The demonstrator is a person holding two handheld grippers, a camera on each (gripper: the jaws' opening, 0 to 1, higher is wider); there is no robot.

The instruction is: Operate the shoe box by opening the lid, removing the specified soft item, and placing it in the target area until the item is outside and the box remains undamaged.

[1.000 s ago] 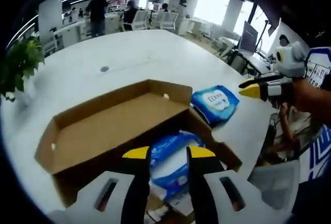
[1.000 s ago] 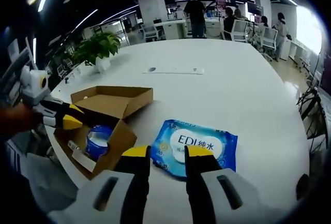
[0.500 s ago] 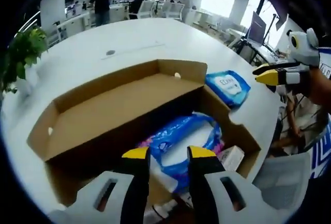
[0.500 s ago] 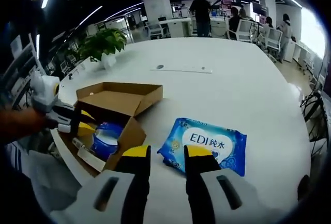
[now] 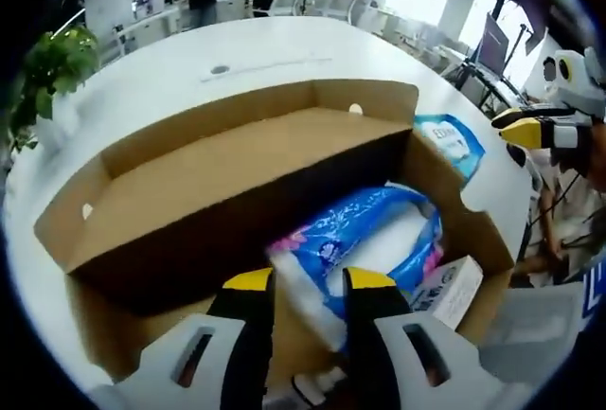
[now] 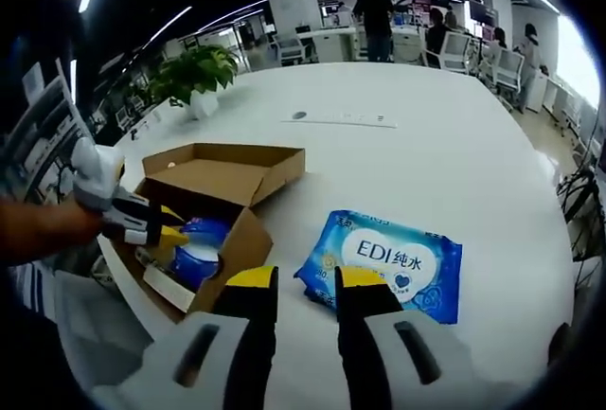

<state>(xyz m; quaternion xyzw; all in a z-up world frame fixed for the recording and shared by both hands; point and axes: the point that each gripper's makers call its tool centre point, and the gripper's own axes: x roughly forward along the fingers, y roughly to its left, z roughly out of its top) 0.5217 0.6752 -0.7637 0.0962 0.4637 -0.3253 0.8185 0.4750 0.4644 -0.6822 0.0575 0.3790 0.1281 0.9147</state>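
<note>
Left claw (image 5: 299, 282), jaws slightly apart and empty, hangs right over the blue pack (image 5: 355, 244) inside the open box (image 5: 227, 159), pack's long axis running away up-right; right claw (image 6: 293, 277) farther, also empty.

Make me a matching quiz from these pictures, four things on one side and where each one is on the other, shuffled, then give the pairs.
Things:
1. EDI wipes pack
2. blue soft pack
3. plant
4. left gripper

Places:
A. inside the box
B. flat on the table beside the box
C. far table edge
D. tips over the open box

Pairs: 1-B, 2-A, 3-C, 4-D
</note>
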